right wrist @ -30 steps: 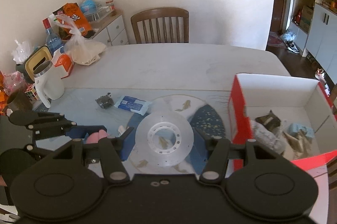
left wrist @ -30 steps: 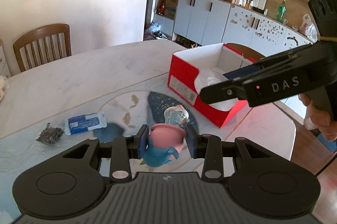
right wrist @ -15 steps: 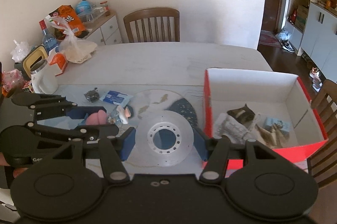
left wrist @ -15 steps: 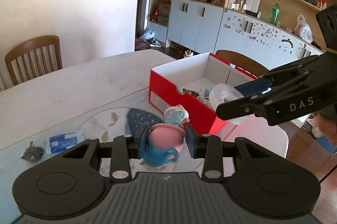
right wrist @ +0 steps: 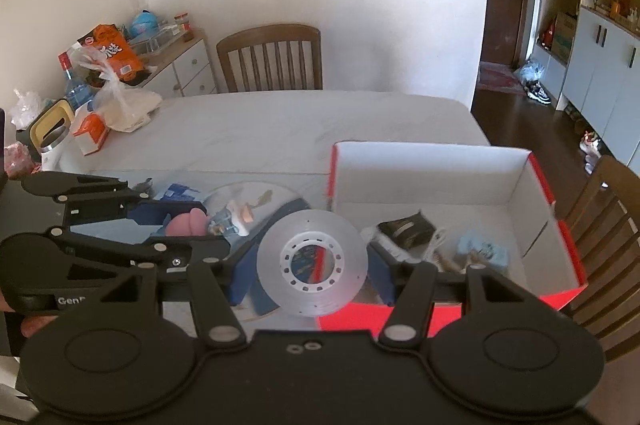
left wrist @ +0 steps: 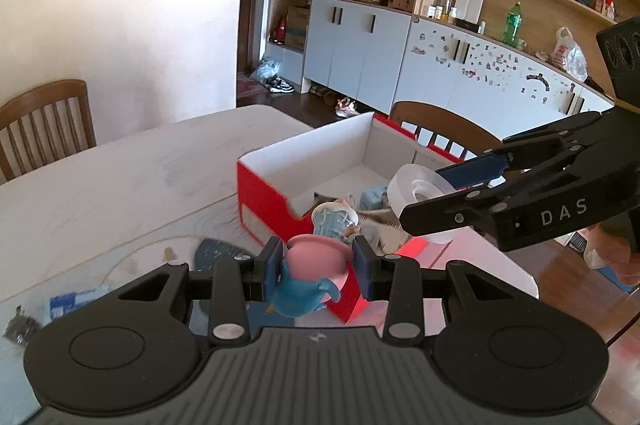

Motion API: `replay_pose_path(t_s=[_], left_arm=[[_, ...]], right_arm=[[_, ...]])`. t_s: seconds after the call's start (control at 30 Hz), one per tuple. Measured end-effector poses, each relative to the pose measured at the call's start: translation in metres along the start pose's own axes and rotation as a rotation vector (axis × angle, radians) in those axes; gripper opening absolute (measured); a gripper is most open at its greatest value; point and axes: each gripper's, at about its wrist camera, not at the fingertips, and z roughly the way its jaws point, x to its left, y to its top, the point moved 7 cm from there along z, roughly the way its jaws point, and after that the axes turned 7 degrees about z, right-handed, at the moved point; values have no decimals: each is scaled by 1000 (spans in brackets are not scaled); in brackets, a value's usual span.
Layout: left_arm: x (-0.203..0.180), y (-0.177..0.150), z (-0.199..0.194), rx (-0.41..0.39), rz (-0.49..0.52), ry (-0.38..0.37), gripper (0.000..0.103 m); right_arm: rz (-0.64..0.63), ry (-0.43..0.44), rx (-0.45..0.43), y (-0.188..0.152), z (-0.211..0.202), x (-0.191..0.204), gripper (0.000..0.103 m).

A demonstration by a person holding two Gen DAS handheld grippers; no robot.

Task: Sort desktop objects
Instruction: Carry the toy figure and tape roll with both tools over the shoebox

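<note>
Both loads now carried up to the red box (right wrist: 452, 181) — a clear advance on the sorting.

Left gripper (left wrist: 316, 261): jaws clamped on the pink-and-blue figurine (left wrist: 310, 273), held off the table (left wrist: 120, 177). Box near wall directly ahead of the jaws, almost beneath the figurine's head. A second earlier, box well ahead and to the right, with open table between; half a second earlier, closer but not yet under the jaws.

Right gripper (right wrist: 312, 267): jaws closed on the clear tape roll (right wrist: 312, 263), gripped at its rim on both sides, hole facing the camera. Roll hanging over the near-left corner of the box, interior just ahead and to the right. A second earlier, same roll over the patterned mat on the table, box off to the right.

Inside the box: a dark packet (right wrist: 408, 229), a pale blue item (right wrist: 484, 251) and some crumpled pieces, ahead-right of the right jaws.

Left on the table, behind and left of the left jaws: a blue packet (left wrist: 76, 301) and a small dark clump (left wrist: 18, 325) — not yet sorted.

Judgement: transport phase nearly finished for both items; release into the box appears next. Jaws of the two grippers close together, so some collision risk at release.
</note>
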Motion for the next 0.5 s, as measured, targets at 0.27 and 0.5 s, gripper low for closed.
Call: replay_pose_path(t_s=[0.27,0.5], left_arm=[[-14,28,31,12,12,-15,36],[-16,52,58,28,32,-18,36]], right_arm=[[8,-35,-6,10,0,-42,59],[14,-64,-2,15,10,-72,59]])
